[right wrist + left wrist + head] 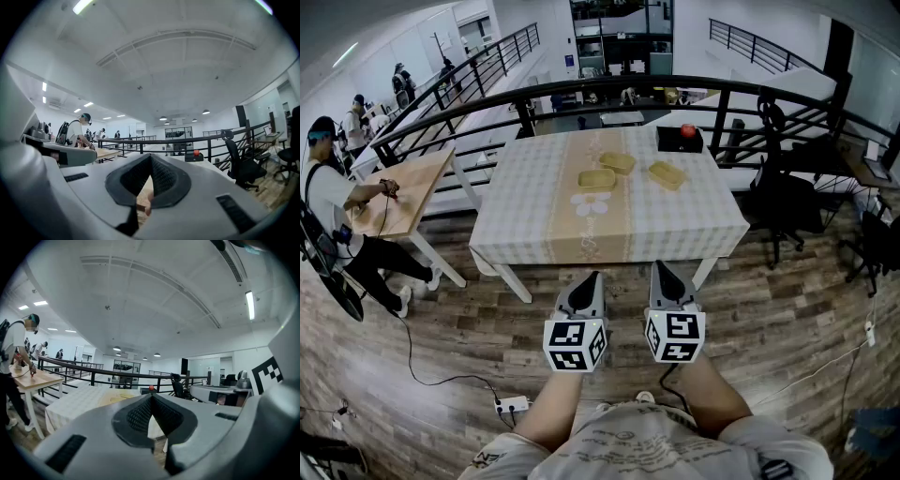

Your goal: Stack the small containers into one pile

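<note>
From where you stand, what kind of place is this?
Probably an open-plan office or lab: a black railing runs behind the cloth-covered table, an office chair stands nearby, and a person works at a wooden desk.

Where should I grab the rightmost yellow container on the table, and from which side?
Likely across its short width, from above with the right gripper; the container lies flat, shallow and turned diagonally, so rotate the jaws to match.
</note>
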{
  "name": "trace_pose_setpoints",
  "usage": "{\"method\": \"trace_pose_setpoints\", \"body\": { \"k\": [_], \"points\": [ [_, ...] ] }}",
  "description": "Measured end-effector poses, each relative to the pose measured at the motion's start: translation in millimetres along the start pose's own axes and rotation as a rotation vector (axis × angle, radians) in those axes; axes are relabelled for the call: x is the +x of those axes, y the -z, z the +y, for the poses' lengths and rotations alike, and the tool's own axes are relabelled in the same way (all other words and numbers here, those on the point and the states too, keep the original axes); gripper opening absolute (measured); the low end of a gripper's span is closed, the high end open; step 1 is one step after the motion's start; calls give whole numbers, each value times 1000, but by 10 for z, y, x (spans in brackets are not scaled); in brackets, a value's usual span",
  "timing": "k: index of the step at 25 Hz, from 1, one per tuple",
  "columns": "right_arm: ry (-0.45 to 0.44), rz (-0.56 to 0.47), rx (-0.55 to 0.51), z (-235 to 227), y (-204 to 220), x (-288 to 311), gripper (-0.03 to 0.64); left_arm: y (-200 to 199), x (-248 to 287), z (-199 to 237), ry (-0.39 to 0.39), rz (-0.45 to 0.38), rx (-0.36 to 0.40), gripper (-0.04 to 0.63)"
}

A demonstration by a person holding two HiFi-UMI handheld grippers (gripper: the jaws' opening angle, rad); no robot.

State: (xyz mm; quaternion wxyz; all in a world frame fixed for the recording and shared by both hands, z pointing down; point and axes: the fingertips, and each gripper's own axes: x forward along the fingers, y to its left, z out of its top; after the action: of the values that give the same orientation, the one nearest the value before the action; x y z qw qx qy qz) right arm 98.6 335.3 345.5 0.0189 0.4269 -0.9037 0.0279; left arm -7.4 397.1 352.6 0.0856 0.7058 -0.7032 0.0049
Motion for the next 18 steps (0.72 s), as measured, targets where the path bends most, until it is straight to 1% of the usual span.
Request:
{"method": "trace_pose_setpoints", "body": {
  "k": [9,18],
  "points": [
    [-60,11,-1,-166,58,97,-8,-29,291,-179,0,-6,23,-2],
    [-62,11,9,-553,126,138,-8,113,597,-476,13,12,27,-2]
  ]
}}
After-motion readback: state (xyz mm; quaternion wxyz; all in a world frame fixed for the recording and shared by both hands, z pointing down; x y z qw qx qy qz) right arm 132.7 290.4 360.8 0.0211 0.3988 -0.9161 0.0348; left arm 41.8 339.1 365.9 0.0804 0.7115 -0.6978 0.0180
